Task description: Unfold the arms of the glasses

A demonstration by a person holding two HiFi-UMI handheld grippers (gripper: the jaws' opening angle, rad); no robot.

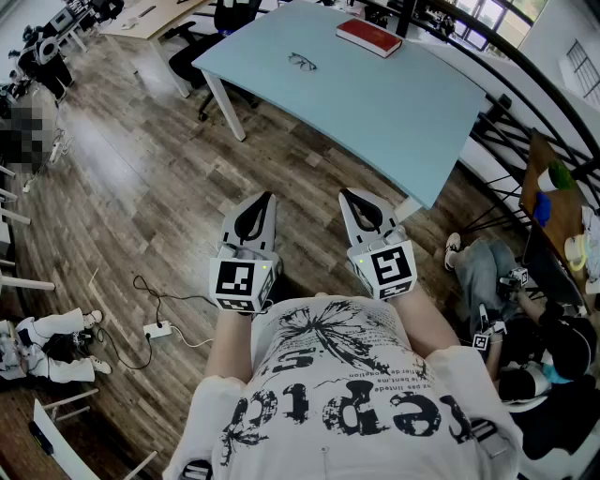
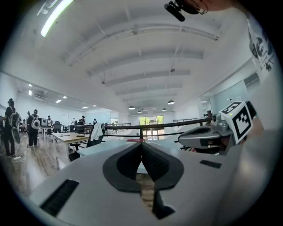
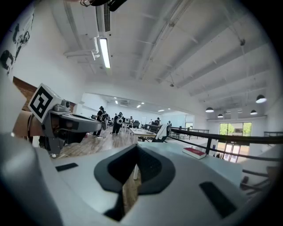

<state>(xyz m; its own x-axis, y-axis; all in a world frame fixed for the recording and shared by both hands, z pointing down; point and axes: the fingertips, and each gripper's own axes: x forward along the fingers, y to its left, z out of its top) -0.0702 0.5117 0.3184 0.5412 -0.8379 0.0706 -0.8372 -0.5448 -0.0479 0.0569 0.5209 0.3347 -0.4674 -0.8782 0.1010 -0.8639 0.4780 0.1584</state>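
The glasses (image 1: 302,62) are a thin dark frame lying on the light blue table (image 1: 394,112), far ahead of both grippers. A red book (image 1: 368,37) lies further back on the same table. My left gripper (image 1: 268,198) and right gripper (image 1: 346,196) are held side by side over the wooden floor, close to my body and well short of the table's near edge. Both are shut with nothing between the jaws. The left gripper's closed pads (image 2: 148,159) and the right gripper's closed pads (image 3: 146,165) confirm this. The glasses are too small to make out in either gripper view.
A black office chair (image 1: 192,42) stands at the table's left end, beside a wooden desk (image 1: 150,14). A power strip (image 1: 157,330) with a cable lies on the floor at the left. A black railing (image 1: 511,108) runs along the right, with a seated person (image 1: 506,291) below it.
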